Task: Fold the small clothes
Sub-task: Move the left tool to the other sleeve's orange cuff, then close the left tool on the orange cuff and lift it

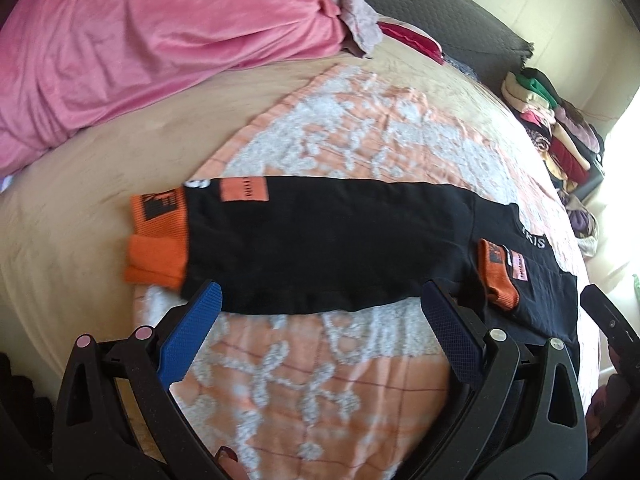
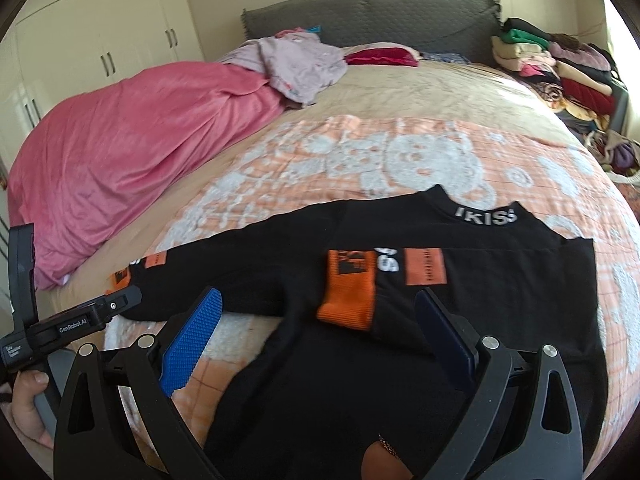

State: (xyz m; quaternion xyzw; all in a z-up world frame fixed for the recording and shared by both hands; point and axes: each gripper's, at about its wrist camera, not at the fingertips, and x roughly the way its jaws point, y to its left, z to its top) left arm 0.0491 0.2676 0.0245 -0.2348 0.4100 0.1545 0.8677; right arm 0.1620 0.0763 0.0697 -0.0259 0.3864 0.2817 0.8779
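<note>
Black cotton with orange ribbed cuffs: the small long-sleeved top (image 2: 460,280) lies flat on the peach-and-white patterned blanket (image 2: 360,152) spread over my work area on the bed, neckband with white lettering toward the headboard. From my right wrist camera I see the right gripper (image 2: 320,320) hovering just above the shirt body with its jaws spread wide and nothing between the blue textured pads (image 2: 192,336); one sleeve is folded across the chest, its orange cuff (image 2: 348,300) lying between my fingers. That view also catches the left gripper (image 2: 116,304) off to the side, over the other sleeve's end, though only its black body shows there. My left wrist camera fills that in: its jaws are equally wide open and empty, poised at the near edge of the outstretched sleeve (image 1: 320,232), whose orange cuff (image 1: 160,232) reaches past the blanket's edge onto the beige sheet (image 1: 100,152). Only the right view shows the cream wardrobe doors (image 2: 100,40); both show the pink duvet (image 1: 140,40) and the stack of folded clothes (image 2: 560,68) by the headboard.
</note>
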